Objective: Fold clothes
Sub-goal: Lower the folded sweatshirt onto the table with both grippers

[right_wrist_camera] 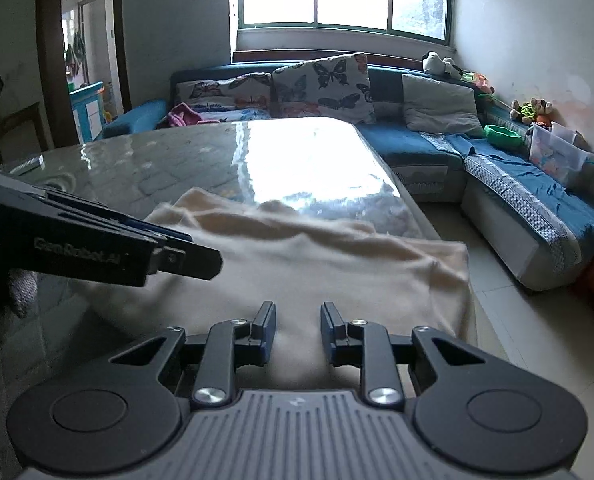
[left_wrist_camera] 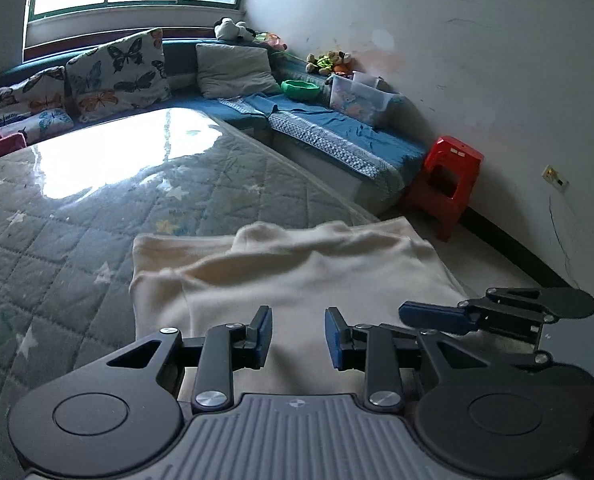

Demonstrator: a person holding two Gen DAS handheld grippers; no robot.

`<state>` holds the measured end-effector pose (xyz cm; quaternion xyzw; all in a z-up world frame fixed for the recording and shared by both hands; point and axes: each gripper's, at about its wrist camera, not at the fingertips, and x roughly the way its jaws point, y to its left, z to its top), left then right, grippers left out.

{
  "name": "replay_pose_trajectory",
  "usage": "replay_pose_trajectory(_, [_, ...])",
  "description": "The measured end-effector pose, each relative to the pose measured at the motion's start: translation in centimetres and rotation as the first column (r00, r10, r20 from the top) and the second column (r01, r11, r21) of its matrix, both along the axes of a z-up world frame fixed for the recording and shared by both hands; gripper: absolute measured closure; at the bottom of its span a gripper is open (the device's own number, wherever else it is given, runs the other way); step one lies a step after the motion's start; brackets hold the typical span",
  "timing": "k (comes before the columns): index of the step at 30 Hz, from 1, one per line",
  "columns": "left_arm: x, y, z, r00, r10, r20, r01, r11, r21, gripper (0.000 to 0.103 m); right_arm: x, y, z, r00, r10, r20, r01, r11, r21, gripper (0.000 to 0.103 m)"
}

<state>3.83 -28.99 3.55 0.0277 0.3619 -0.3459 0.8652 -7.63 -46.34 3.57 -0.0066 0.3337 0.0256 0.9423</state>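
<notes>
A cream garment (left_wrist_camera: pixel 297 272) lies folded over on the near right corner of the quilted table (left_wrist_camera: pixel 77 220), with a rumpled ridge across its far side. My left gripper (left_wrist_camera: pixel 299 336) is open just above the garment's near edge, holding nothing. My right gripper (right_wrist_camera: pixel 298 332) is open too, over the near part of the same garment (right_wrist_camera: pixel 317 264), empty. The right gripper shows at the right in the left wrist view (left_wrist_camera: pixel 437 314); the left gripper shows at the left in the right wrist view (right_wrist_camera: pixel 193 258).
The table (right_wrist_camera: pixel 177 168) has a glossy cover with window glare. A blue L-shaped sofa (left_wrist_camera: pixel 337 128) with butterfly cushions (left_wrist_camera: pixel 117 72) runs behind and right. A red stool (left_wrist_camera: pixel 445 184) stands by the wall. A green bowl (left_wrist_camera: pixel 300 89), a clear bin (left_wrist_camera: pixel 357 100) and toys sit on the sofa.
</notes>
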Motion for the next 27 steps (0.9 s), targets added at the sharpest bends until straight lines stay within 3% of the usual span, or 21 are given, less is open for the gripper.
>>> replay_pose_trajectory(10, [-2.6,1.6,-1.3,1.0,-0.008,0.025,0.008,1.0,0.011,0.07,-3.8,0.2,0.4,1.0,-0.008,0.018,0.008,1.0,-0.023,0.074])
replay_pose_trajectory(15, [-2.9,2.5,-0.8,1.0,0.01,0.026,-0.009,1.0,-0.019,0.069,-3.9,-0.9,1.2,0.997,-0.052,0.056,0.053,0.998,-0.017,0.074])
replay_pose_trajectory(19, [-2.9,3.3,-1.1,0.999,0.03,0.021,-0.03,0.999,-0.026,0.069,-3.5,-2.6,0.2,0.993,-0.114,0.027,0.114,0.993,-0.005,0.074])
replay_pose_trajectory(27, [-3.5,4.4,-0.5,0.998,0.062,0.028,-0.06,0.997,-0.054,0.068,-4.5,-2.8,0.5,0.99,-0.128,0.051,0.127,0.992,0.019,0.073])
